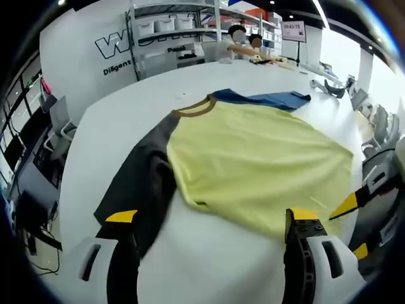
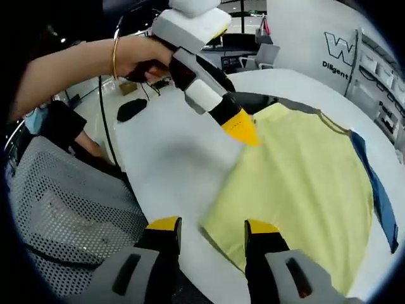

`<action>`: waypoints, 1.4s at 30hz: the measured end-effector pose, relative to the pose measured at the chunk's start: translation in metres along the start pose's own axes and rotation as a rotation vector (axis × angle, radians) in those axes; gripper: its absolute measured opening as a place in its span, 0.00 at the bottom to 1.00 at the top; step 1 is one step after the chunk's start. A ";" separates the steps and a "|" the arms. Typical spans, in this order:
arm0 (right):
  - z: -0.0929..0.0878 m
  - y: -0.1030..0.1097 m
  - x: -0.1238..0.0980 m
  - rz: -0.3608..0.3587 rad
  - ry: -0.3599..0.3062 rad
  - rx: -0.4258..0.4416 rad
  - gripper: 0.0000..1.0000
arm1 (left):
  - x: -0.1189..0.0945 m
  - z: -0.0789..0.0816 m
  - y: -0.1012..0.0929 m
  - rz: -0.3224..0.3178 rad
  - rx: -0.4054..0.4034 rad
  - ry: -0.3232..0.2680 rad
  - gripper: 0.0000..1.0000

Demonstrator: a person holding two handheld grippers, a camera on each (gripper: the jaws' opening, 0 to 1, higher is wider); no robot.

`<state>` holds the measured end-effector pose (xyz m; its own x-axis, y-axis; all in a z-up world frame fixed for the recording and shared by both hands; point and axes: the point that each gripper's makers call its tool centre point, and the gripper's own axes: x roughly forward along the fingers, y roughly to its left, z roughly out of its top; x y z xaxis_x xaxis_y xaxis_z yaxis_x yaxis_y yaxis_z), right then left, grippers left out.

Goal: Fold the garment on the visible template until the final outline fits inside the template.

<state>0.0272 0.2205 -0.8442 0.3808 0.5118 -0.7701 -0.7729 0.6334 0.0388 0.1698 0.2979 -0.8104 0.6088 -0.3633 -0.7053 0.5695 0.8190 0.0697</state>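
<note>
A yellow T-shirt [image 1: 259, 158] with a brown collar [image 1: 196, 109] and a dark grey sleeve [image 1: 142, 183] lies flat on the white table [image 1: 114, 120]. A blue template [image 1: 272, 99] peeks out from under its far edge. My left gripper [image 1: 212, 218] stands open, one jaw over the dark sleeve and the other at the yellow hem. My right gripper [image 2: 212, 225] is open just above the shirt [image 2: 304, 183] at its hem corner, with nothing pinched. A hand holds the left gripper [image 2: 240, 128] over the table near the sleeve [image 2: 253, 101]. The template [image 2: 380, 190] edges the shirt's far side.
A mesh office chair [image 2: 63, 209] stands at the table's near edge beside a person's arm [image 2: 57, 76]. Shelving [image 1: 177, 31] and people at a far bench [image 1: 247, 41] lie beyond the table. More chairs [image 1: 380, 126] line the right side.
</note>
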 end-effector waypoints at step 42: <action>0.013 -0.157 -0.034 -0.223 -0.260 0.675 0.00 | 0.003 0.013 -0.073 -0.147 0.158 -0.038 0.58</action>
<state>0.1420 0.1112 -0.8161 0.6639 0.3973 -0.6335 -0.2163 0.9130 0.3460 0.1371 0.2316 -0.8083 0.5314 -0.4924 -0.6893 0.7311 0.6776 0.0796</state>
